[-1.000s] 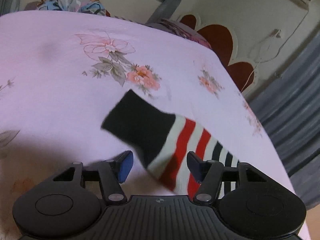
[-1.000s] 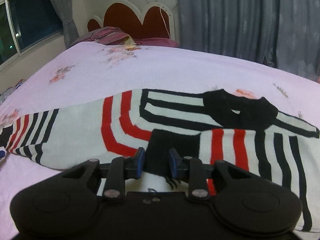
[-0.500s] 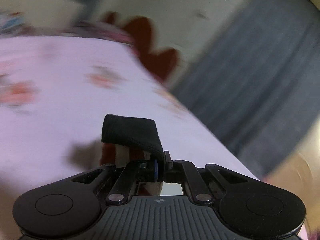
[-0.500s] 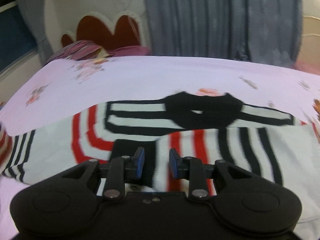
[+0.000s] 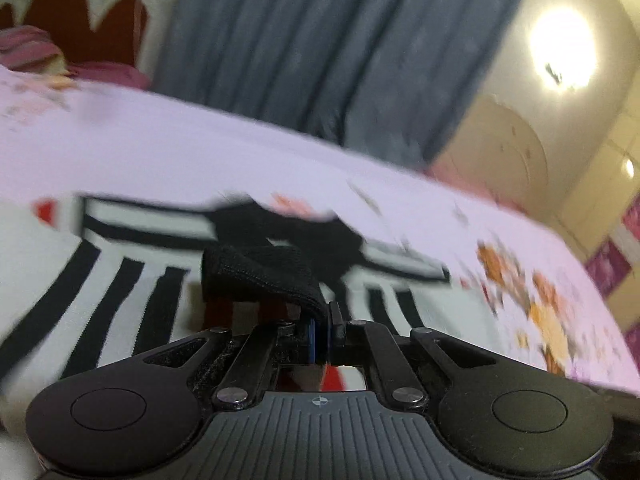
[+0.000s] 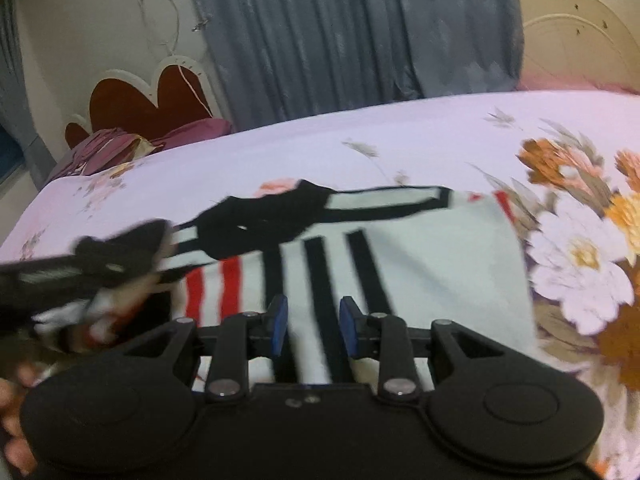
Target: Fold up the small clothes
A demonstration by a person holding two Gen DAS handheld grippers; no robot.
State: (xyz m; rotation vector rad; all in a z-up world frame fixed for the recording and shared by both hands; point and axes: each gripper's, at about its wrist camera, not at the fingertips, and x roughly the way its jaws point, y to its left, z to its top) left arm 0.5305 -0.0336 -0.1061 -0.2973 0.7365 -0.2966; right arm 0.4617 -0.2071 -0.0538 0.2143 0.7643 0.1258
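Observation:
A white sweater [image 6: 420, 264] with black and red stripes and a black collar [image 6: 272, 220] lies flat on a pink floral bedsheet [image 6: 360, 140]. My left gripper [image 5: 325, 320] is shut on the sleeve's black cuff [image 5: 260, 276], which arches up from its pads. It holds the cuff above the striped body [image 5: 120, 280], just short of the collar [image 5: 312, 232]. In the right wrist view the left gripper [image 6: 100, 272] is a blur at the left, trailing the sleeve. My right gripper [image 6: 313, 320] hovers open over the body's black stripes with nothing between its pads.
A red scalloped headboard [image 6: 152, 100] and purple pillows [image 6: 120, 148] lie at the bed's far left. Grey curtains [image 6: 340, 32] hang behind the far edge. A person's fingers [image 6: 12, 400] show at the lower left. Bare floral sheet [image 6: 580, 260] lies right of the sweater.
My left gripper shut on the black cuff and swung it to the right, from bare sheet to over the sweater's body. My right gripper slid right, away from the other cuff.

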